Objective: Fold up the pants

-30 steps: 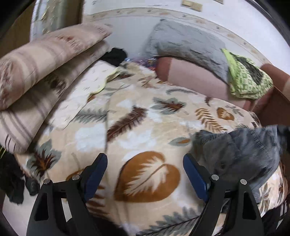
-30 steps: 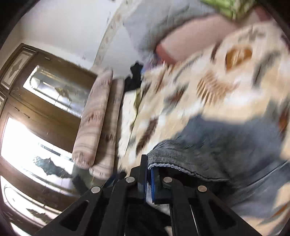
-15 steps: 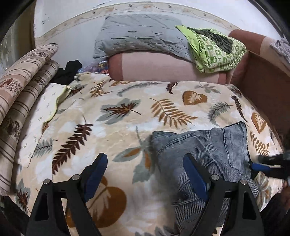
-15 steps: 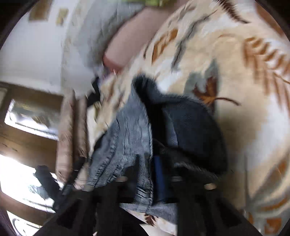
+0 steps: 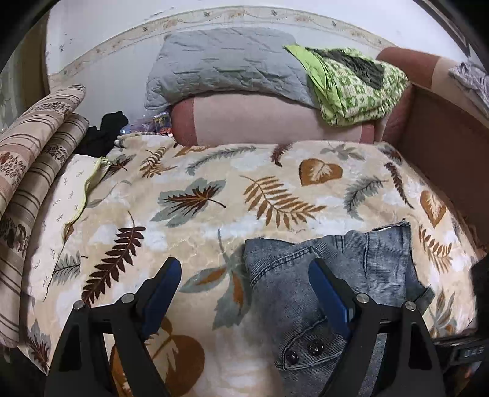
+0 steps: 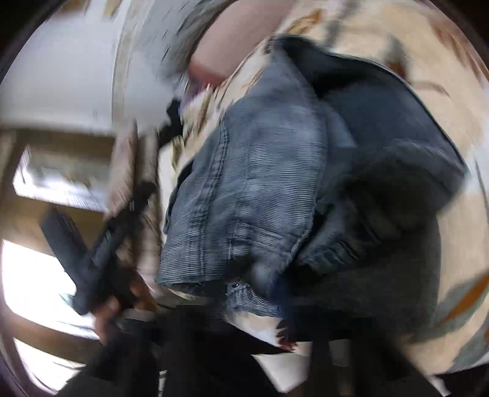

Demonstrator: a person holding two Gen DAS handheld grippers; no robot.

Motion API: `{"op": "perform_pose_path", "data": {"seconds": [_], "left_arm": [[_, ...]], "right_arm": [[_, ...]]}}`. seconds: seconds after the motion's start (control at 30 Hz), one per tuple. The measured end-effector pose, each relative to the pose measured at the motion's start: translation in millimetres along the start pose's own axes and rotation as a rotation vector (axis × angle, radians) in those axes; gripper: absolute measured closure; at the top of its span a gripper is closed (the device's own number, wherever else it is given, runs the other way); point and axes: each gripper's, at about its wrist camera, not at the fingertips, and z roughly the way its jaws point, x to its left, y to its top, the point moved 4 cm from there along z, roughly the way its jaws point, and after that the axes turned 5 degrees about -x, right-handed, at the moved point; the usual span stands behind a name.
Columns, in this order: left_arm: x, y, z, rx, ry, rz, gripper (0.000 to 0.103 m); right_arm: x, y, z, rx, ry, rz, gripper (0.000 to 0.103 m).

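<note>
On a bed with a leaf-patterned fleece blanket (image 5: 195, 213), soft, heavy grey denim pants (image 5: 330, 274) lie bunched under the wide-open left gripper (image 5: 244, 290), best gripped at the waistband; the right gripper is closed.

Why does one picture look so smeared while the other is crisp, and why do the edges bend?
Right wrist view: motion blur smears the jeans and a window glares at lower left. Left wrist view: sharp and evenly lit, yet the fisheye lens curves the wall border and darkens the corners.
</note>
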Motion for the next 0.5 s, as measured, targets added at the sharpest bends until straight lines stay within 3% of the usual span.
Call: {"op": "perform_pose_path", "data": {"seconds": [0.13, 0.23, 0.33, 0.43, 0.5], "left_arm": [[4.4, -2.0, 12.7, 0.025, -0.001, 0.021, 0.017], [10.0, -1.5, 19.1, 0.038, -0.011, -0.016, 0.017], [11.6, -1.6, 22.9, 0.045, -0.028, -0.035, 0.017], [9.4, -4.2, 30.8, 0.063, -0.030, -0.028, 0.017], [6.4, -6.0, 35.5, 0.075, -0.030, -0.015, 0.017]], "right_arm": [[50.9, 43.9, -27.6, -0.056, -0.146, -0.269, 0.100], [99.6, 94.8, -64.3, -0.158, -0.249, -0.477, 0.100], [144.9, 116.8, -71.8, -0.225, -0.357, -0.708, 0.100], [122.0, 119.3, -71.1, -0.262, -0.441, -0.713, 0.100], [101.7, 115.7, -68.7, -0.243, -0.421, -0.668, 0.100]]}}
